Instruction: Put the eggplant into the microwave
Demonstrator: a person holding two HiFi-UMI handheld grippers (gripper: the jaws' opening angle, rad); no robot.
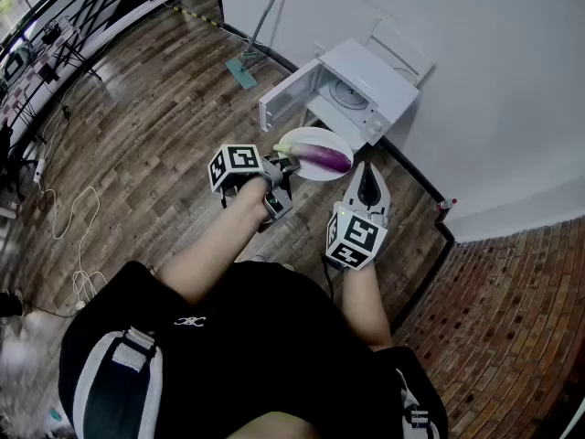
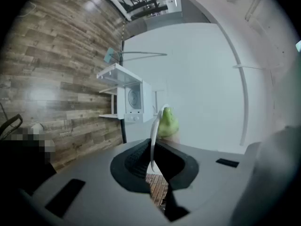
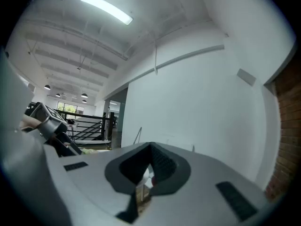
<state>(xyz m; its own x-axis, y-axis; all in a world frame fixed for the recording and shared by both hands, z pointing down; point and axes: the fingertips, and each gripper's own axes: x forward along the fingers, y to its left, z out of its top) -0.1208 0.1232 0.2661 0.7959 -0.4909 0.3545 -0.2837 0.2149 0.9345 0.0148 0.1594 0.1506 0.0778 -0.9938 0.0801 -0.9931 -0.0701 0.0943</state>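
- Jaws of the left gripper (image 1: 285, 168) are clamped on the near-left rim of the plate (image 1: 306, 135). Those of the right gripper (image 1: 367, 174) are pressed together with nothing between them. What does carrying it in call for?
- The microwave (image 1: 352, 94) sits on the floor against the far wall. Its door (image 1: 281, 101) is swung open to the left. The plate hangs from one rim only, so I judge the load wants to tip it away from the grip. I'd hold it flat, go straight at the opening and stay clear of the door's edge. The right gripper is just near and right of the plate and could prop the free rim.
- Where is the eggplant (image 1: 320, 157)?
- It lies across the plate, held up short of the microwave and not yet inside. The left gripper view shows the microwave some way off.
- How does it look?
- It is long, slim and glossy purple. Its green stem (image 1: 283, 150) points left, just beside the clamped jaws. It is smooth and round, so it would likely roll if the plate tilts.
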